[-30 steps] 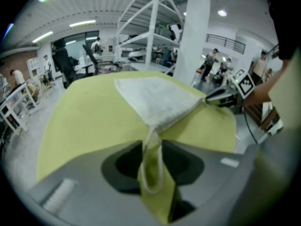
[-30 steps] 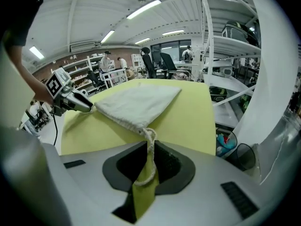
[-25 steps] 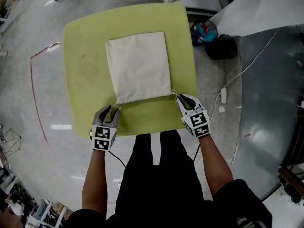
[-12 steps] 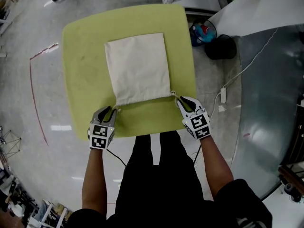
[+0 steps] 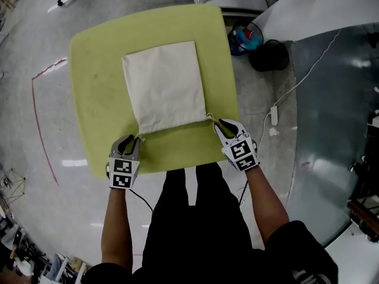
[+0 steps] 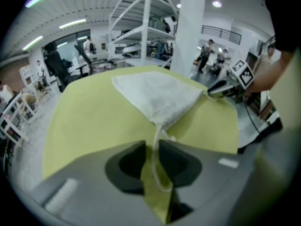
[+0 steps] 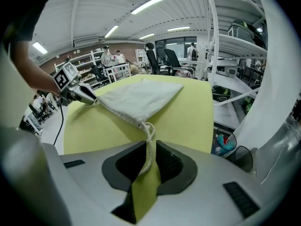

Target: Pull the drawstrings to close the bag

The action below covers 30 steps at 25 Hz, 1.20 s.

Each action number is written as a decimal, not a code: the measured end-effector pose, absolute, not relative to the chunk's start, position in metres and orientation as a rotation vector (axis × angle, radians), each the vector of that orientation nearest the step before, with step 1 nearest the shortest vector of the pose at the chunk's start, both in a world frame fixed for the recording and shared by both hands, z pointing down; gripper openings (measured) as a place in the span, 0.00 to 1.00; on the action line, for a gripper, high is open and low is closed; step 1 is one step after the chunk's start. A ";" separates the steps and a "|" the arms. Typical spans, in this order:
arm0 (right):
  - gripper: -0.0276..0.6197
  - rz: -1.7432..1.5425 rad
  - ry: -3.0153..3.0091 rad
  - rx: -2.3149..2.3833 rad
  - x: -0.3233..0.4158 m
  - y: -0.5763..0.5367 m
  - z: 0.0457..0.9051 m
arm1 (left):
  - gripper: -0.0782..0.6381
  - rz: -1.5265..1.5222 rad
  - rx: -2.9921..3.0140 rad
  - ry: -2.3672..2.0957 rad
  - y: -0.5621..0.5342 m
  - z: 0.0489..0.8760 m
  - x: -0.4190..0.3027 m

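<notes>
Left tool (image 6: pixel 152 142) narrow, jaws just closing round left drawstring (image 6: pixel 153 159), not pinched yet | right tool (image 7: pixel 151 144) clamped on right drawstring (image 7: pixel 149 130) | bag (image 5: pixel 164 84) flat on green surface (image 5: pixel 95 87), mouth toward near edge, tools at its near corners

The bag (image 5: pixel 164 84) is plain cream, its drawstrings (image 7: pixel 149 140) the same cream, on a yellow-green table (image 5: pixel 95 81). The floor (image 5: pixel 35 28) is glossy grey with a thin red line (image 5: pixel 40 129) at left. The trousers (image 5: pixel 189 218) are black.
</notes>
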State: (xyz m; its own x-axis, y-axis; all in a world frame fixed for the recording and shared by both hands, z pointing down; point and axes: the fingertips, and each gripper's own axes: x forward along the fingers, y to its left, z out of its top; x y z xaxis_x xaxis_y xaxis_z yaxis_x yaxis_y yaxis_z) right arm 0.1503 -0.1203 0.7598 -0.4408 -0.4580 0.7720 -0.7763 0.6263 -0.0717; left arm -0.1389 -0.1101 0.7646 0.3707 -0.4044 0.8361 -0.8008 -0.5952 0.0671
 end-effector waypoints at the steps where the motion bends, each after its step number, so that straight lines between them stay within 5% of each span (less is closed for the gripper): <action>1: 0.12 0.531 -2.102 0.942 0.149 -0.121 0.761 | 0.24 1.136 2.171 -1.036 -0.110 0.765 -0.138; 30: 0.06 0.386 -1.984 1.010 0.148 -0.129 0.718 | 0.12 1.142 2.114 -1.200 -0.118 0.728 -0.140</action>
State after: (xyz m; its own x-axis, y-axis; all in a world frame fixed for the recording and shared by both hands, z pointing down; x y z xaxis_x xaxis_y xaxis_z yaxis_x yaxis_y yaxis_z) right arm 0.1483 -0.1290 0.7183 -0.3085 -0.5097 0.8031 -0.7739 0.6254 0.0997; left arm -0.1404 -0.1179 0.7278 0.2779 -0.4804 0.8319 -0.8546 -0.5191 -0.0143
